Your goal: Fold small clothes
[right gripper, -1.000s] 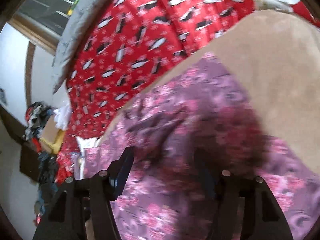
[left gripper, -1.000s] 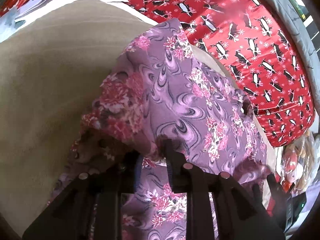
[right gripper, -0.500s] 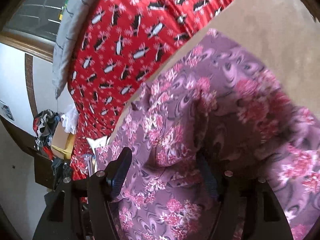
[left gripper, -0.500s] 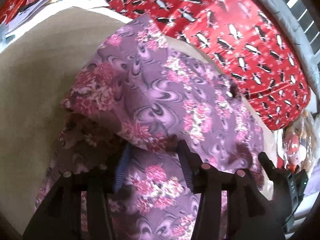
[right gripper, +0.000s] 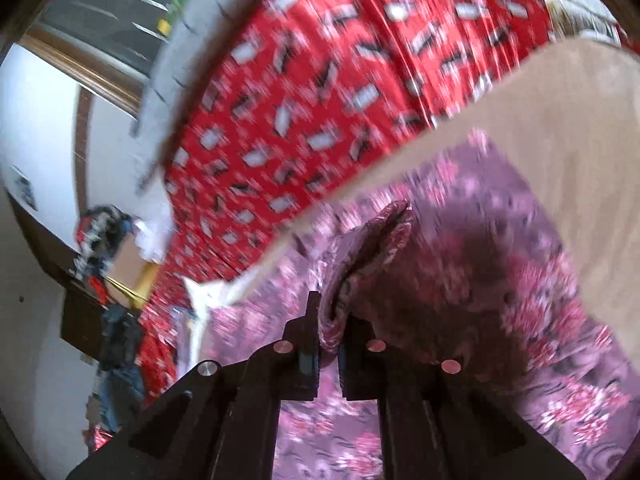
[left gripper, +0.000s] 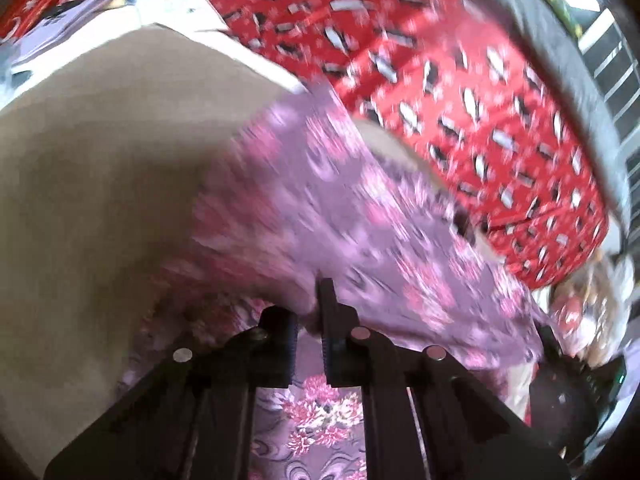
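Note:
A purple floral garment (left gripper: 320, 208) lies on a tan cloth surface (left gripper: 100, 168). My left gripper (left gripper: 308, 320) is shut on a fold of the garment's edge and lifts it; the cloth drapes away to the right. In the right wrist view the same purple garment (right gripper: 500, 280) lies on the tan surface (right gripper: 580, 120). My right gripper (right gripper: 328, 328) is shut on a bunched fold of the garment that sticks up between its fingers. Both views are blurred by motion.
A red penguin-print blanket (left gripper: 460, 80) lies behind the tan surface, also in the right wrist view (right gripper: 320, 100). White papers (left gripper: 172, 4) sit at the far left. A pile of clothes and a cardboard box (right gripper: 120, 248) stand by the wall. A window (right gripper: 120, 0) is above.
Both grippers were open over the garment and have closed on folds of it. Both views now blur as the cloth is lifted.

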Tool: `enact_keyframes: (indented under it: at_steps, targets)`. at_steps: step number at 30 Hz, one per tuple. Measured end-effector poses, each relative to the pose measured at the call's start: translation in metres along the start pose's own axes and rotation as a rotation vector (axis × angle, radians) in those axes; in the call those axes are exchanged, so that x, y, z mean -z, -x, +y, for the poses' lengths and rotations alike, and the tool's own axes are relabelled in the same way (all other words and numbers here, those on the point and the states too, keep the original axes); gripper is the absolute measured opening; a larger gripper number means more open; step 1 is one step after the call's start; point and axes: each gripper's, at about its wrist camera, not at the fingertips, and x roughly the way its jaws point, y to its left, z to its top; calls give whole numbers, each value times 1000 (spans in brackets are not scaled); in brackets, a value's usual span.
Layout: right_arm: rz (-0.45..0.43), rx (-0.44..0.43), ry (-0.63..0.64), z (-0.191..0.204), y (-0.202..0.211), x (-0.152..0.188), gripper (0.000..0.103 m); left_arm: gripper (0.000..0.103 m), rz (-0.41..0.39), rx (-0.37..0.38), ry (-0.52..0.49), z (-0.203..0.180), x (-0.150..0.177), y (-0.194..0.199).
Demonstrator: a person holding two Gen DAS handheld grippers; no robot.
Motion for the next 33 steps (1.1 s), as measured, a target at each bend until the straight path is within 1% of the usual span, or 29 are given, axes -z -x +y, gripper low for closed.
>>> enact_keyframes:
  at_steps: [2,4,6,7,9,11,13,15,17,18,20,22,24,25,27,28,29,30,32,33]
  targets:
    - [-42,-2,13,1,12,-7,6,8,-10,1,-3,1,-2,2]
    - [-59,30,14,-9,17,-11,6,8,28,-16,-14,2,4,-11]
    - [-34,94,1,-24,11,-10,6,8,82,-44,-23,2,11,-26]
    - [-14,125,-4,-33,7,-7,6,8,90,-50,-24,3,13,-30]
    - [30,182,-22,-52,-1,2,6,8,77,-50,-34,2,14,-27]
    - [53,189,-41,-62,-4,9,6,8,57,-61,-55,-2,15,-24]
    - [48,182,-28,-60,-2,9,6,8,47,-69,-65,-4,14,-22]
    - [12,138,-14,-52,6,2,6,8,20,-70,-89,-8,15,-16]
    - [-28,111,8,-44,15,-5,6,8,19,-68,-106,-10,16,-18]
    - [-37,119,22,-41,17,-8,6,8,22,-74,-116,-12,18,-21]
    - [-21,152,23,-47,14,-8,6,8,29,-95,-139,-15,21,-26]
    - [41,223,3,-63,3,-1,6,9,28,-102,-149,-16,20,-28]
    - [80,239,-13,-74,-2,9,6,9,25,-107,-158,-17,21,-28]
    - [78,232,-15,-75,1,12,6,9,26,-110,-165,-17,22,-28]
    - [87,217,-41,-74,3,11,11,9,33,-129,-191,-21,25,-28]
    - [99,216,-49,-74,3,9,11,9,57,-127,-205,-23,28,-26]
    - [109,224,-49,-73,4,7,13,9,77,-111,-209,-23,30,-22]
    - [116,225,-49,-73,5,5,14,9,101,-77,-221,-24,33,-16]
    - [121,216,-62,-74,7,3,27,9,126,-34,-260,-26,35,-2]
    - [119,205,-73,-75,8,2,30,11,124,-21,-268,-24,32,6]
